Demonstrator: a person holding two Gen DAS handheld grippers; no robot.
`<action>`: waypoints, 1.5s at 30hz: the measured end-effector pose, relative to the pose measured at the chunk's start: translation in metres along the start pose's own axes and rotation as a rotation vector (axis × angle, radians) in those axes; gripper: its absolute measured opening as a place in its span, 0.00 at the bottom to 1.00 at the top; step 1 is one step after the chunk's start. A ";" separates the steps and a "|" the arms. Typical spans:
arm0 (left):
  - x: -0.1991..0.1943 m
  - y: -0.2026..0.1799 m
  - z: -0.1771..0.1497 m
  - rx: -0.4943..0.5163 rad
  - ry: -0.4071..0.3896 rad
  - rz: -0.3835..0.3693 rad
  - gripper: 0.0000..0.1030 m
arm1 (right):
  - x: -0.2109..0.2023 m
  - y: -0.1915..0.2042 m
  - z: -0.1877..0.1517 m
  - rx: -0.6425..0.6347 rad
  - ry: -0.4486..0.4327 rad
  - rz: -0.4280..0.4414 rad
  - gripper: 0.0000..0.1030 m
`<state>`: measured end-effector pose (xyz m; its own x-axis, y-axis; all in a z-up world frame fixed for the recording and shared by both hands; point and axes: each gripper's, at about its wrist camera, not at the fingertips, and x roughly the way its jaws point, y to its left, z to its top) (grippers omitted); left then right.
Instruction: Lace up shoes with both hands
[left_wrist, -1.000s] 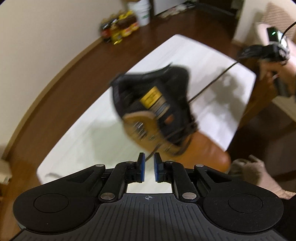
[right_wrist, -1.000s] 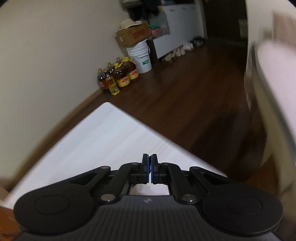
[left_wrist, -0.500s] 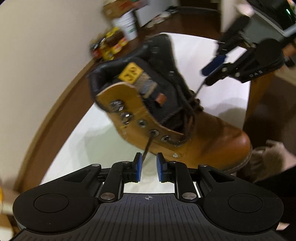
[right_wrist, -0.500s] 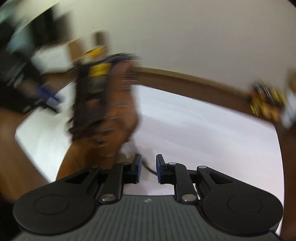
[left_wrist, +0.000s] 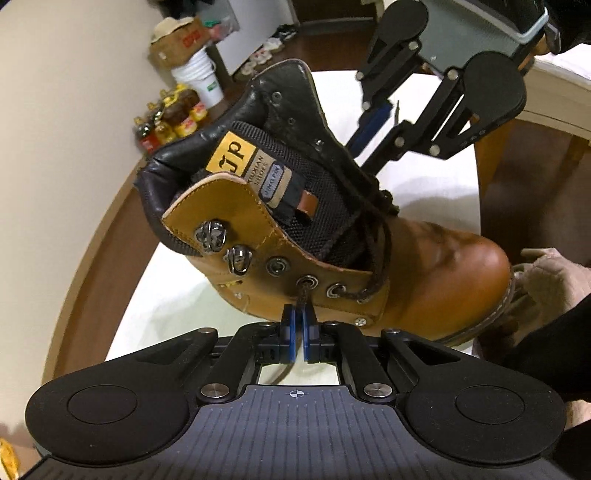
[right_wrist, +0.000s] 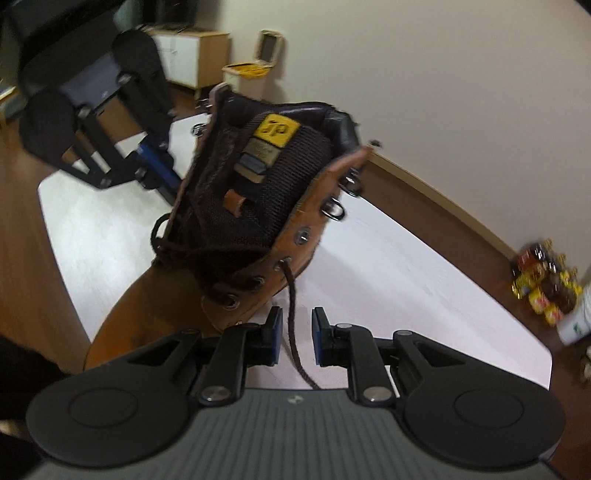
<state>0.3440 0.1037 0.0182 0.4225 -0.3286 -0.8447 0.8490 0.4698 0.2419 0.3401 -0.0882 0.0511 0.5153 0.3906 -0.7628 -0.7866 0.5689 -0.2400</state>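
Observation:
A tan leather boot with a black tongue and yellow label stands on the white table; it also shows in the right wrist view. My left gripper is shut on the dark brown lace right where it leaves an eyelet on the boot's near side. My right gripper is open, with the other lace end running between its pads from an eyelet. The right gripper also shows in the left wrist view, behind the boot.
Oil bottles, a white bucket and a cardboard box stand on the wood floor by the wall. A gloved hand is at the boot's toe. The table edge lies left in the right wrist view.
My left gripper has closed on the lace at the eyelet and come closer to the boot. My right gripper has swung round to the boot's other side and opened wider around its lace end.

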 end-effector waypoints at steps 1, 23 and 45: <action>0.001 0.000 0.000 0.003 0.001 0.002 0.03 | 0.002 0.000 0.000 -0.020 -0.004 -0.001 0.17; -0.004 -0.026 -0.025 -0.300 0.045 0.019 0.02 | -0.007 0.001 -0.031 0.294 0.195 0.177 0.02; -0.010 -0.066 -0.111 -0.491 -0.371 0.109 0.08 | -0.003 0.003 -0.120 0.548 -0.130 -0.041 0.11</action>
<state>0.2486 0.1667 -0.0421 0.6558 -0.4786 -0.5839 0.5868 0.8097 -0.0047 0.2957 -0.1746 -0.0194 0.6066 0.4269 -0.6707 -0.4914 0.8645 0.1058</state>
